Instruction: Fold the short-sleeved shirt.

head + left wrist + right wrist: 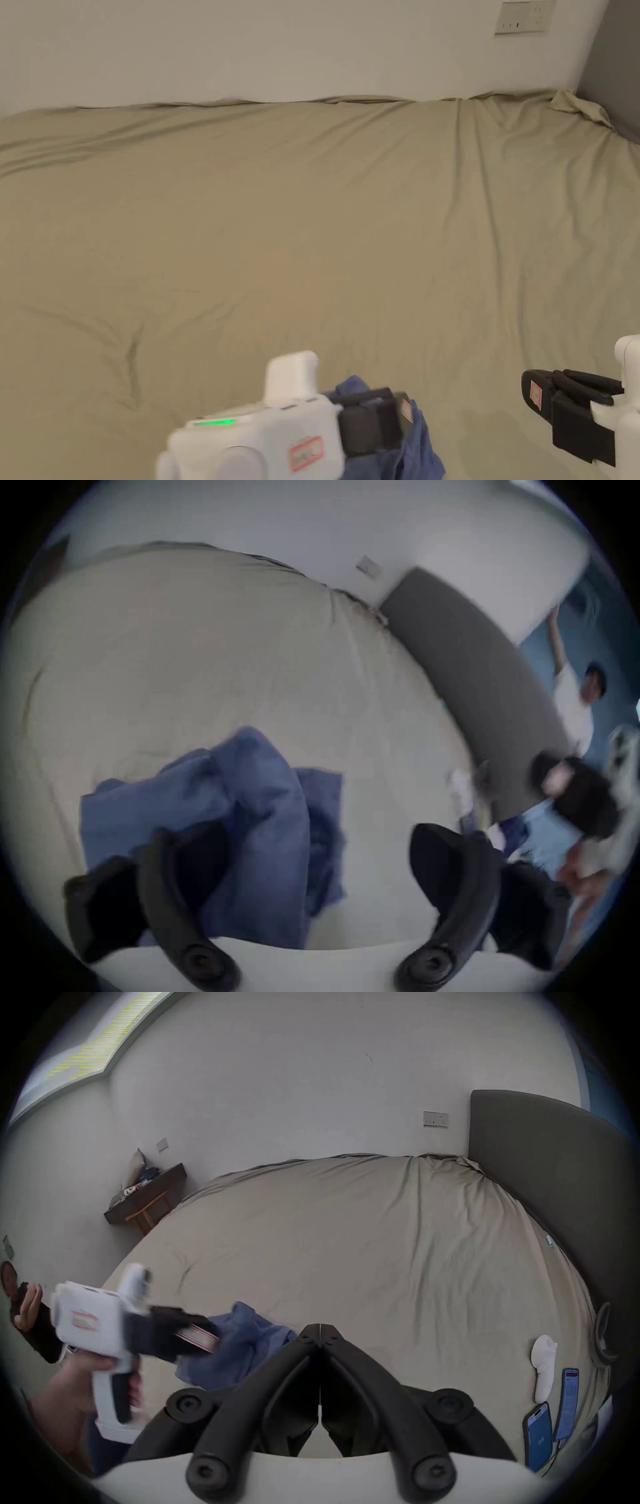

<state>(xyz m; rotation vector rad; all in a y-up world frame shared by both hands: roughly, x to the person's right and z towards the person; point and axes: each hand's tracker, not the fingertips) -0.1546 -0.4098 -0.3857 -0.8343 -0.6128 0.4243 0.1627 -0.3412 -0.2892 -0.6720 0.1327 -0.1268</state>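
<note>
shirt (242, 812) — blue, crumpled on bed (312, 206) near edge | left claw (311, 871) jaws apart over it | right claw (320, 1333) jaws together, empty | soft, light, limp — grip collar or hem

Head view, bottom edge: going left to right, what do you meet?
left gripper → crumpled blue shirt → bare stretch of bed sheet → right gripper, jaws together.

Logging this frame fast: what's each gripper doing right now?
Left gripper: open, jaws wide apart, blue shirt bunched beyond them, not clamped.
Right gripper: shut, holding nothing.
</note>
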